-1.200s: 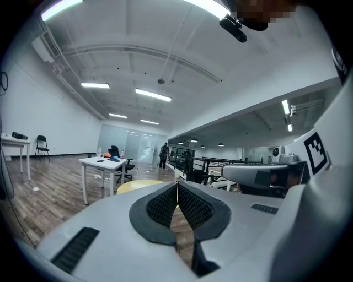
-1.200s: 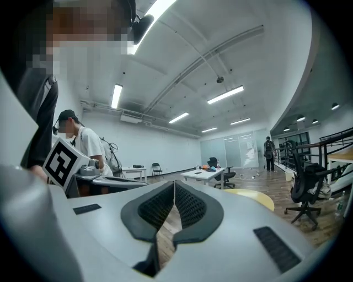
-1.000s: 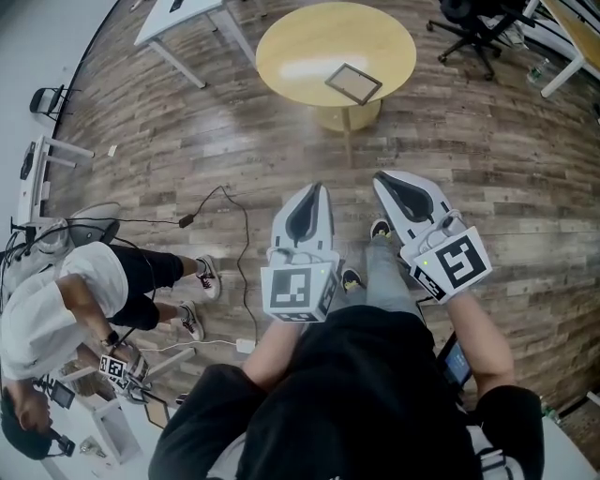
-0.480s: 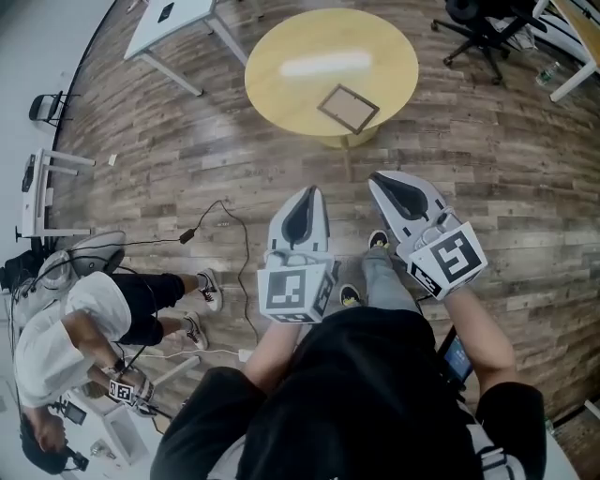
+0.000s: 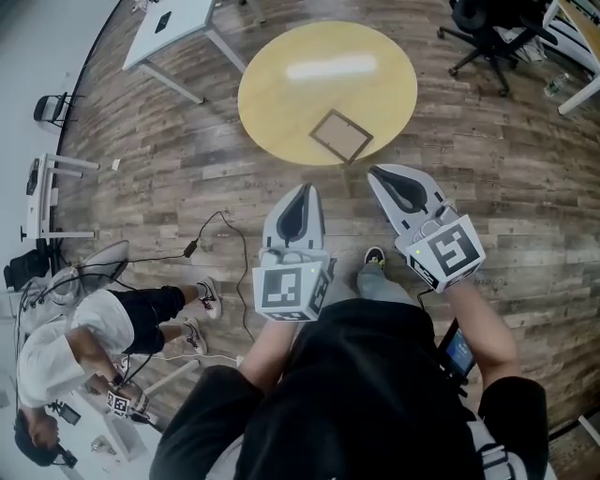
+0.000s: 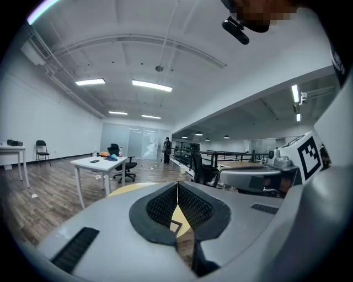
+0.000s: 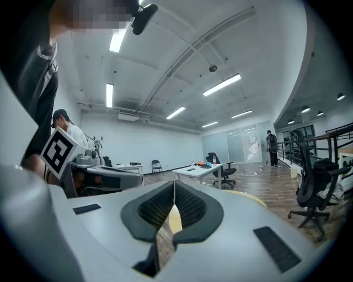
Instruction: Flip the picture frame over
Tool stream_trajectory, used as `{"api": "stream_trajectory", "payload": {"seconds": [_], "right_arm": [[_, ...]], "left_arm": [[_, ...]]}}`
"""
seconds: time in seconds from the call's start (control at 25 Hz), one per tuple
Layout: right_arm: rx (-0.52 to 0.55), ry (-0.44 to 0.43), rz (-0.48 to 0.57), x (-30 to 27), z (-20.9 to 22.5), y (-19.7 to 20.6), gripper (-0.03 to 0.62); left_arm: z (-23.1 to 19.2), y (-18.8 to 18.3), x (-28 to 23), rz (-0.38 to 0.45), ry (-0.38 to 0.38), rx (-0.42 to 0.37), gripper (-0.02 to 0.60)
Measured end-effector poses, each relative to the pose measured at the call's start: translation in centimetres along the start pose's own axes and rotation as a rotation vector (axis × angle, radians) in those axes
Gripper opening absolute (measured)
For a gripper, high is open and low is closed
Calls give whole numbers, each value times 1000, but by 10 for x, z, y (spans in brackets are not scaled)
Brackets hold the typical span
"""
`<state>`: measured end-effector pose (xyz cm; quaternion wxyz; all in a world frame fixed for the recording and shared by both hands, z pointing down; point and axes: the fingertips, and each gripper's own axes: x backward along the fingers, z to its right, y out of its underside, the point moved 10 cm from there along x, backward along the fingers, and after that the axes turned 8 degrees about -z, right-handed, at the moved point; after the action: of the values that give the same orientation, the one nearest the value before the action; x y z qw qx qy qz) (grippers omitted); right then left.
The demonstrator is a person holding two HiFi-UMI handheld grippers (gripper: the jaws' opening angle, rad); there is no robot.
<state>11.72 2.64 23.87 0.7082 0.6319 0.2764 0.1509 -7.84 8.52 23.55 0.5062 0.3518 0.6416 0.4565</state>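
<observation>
The person is holding the two grey two-jaw grippers out in front of the body, and both are well apart from the work. The left gripper (image 5: 308, 188) is showing its ribbed black pads pressed together with nothing between them; the right gripper (image 5: 377, 172) is likewise closed and empty. The thin, dark-edged rectangular picture frame (image 5: 340, 136) is lying flat on the round yellow wooden table (image 5: 281, 94), close to the tabletop edge nearest the person and slightly right of the tabletop's middle, turned diagonally so that one corner is pointing toward that edge. Which face is up cannot be told. The step in hand appears to be the reach, with the flip itself not yet begun. To do it well, the jaws should probably be opening before either gripper arrives over the near edge. Because the frame is thin and flat on the wood, one gripper is best used steadying a far side while the other is working under the near corner; a careless push risks sliding the frame off the edge. Count: one picture frame, one round table, two grippers. Also in the head view are one white rectangular desk (image 5: 178, 19) and one other person (image 5: 84, 337) crouching at lower left.
</observation>
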Motion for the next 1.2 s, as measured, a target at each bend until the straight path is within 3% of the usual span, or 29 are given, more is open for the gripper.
{"api": "stream_trajectory", "payload": {"seconds": [0.48,0.72,0.96,1.2], "right_arm": [[109,-54,-41,-37,35,18,20],[234,-65,-164,-68,43,47,20],[380,-122,-266,-106,48,82,21],[452,-192,-384,-137,47,122,21]], "left_arm": [[-16,-3,-30,6,-71,1,23],[-31,9,-41,-17,-65,8,23],[-45,26,-57,-51,-85,23,23],[-53,37,-66,-89,-78,34,23]]}}
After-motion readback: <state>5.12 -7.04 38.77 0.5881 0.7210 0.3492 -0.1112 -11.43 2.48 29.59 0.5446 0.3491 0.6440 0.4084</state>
